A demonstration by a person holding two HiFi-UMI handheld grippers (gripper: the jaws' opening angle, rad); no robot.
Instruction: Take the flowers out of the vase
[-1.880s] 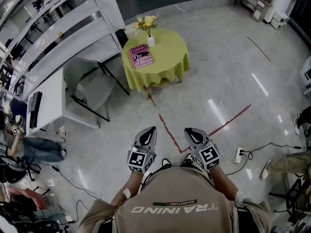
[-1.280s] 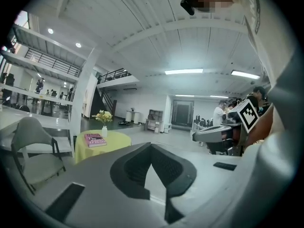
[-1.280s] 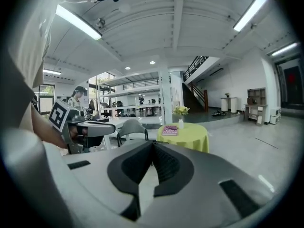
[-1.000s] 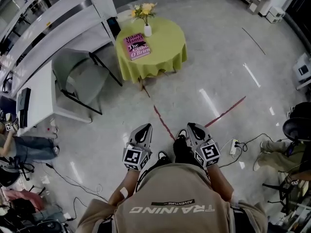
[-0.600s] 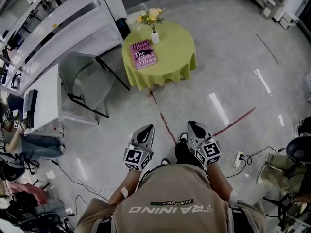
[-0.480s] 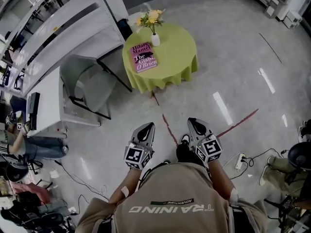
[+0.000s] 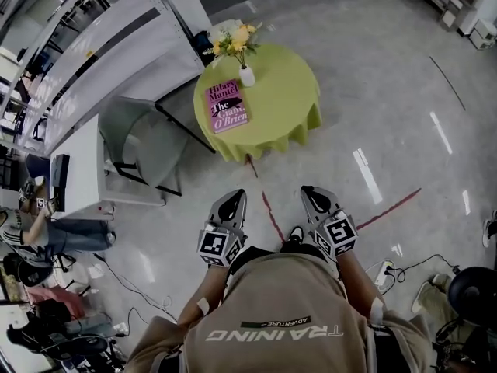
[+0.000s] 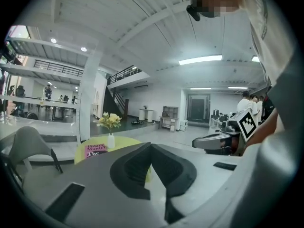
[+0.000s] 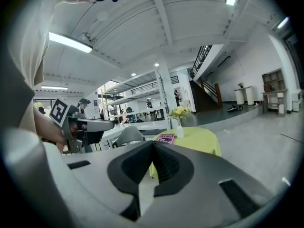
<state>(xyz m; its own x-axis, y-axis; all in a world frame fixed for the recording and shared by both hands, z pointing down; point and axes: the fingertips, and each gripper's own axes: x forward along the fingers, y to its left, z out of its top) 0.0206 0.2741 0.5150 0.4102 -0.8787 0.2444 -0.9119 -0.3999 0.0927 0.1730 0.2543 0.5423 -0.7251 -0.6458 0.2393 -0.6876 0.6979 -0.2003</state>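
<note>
Table [image 7: 283, 103]: round, green cloth, at 12 o'clock from the person and well apart. Approaching too fast could knock it, and everything on it would shake.
Chair [image 7: 144, 142]: at 10 o'clock, just beside the table. I judge that its legs could catch a foot if the person comes from that side.
Book [image 7: 227, 106]: pink, lying flat at 9 o'clock on the tabletop. A low reach could push it.
Left gripper [image 7: 233, 200]: jaws together, nothing between them. It must open before any grasp.
Right gripper [image 7: 312, 195]: jaws also pressed together and empty, same concern.
Vase [image 7: 246, 76]: small, white, upright at 11 o'clock on the tabletop, near the edge. Pulling the stems at an angle with the vase unheld could tip it off.
Flowers [image 7: 235, 39]: yellow, standing in the vase. A hard pinch may crush the stems.
Change: the table now looks larger and nearer than before. Both grippers keep the same closed, side-by-side posture.
</note>
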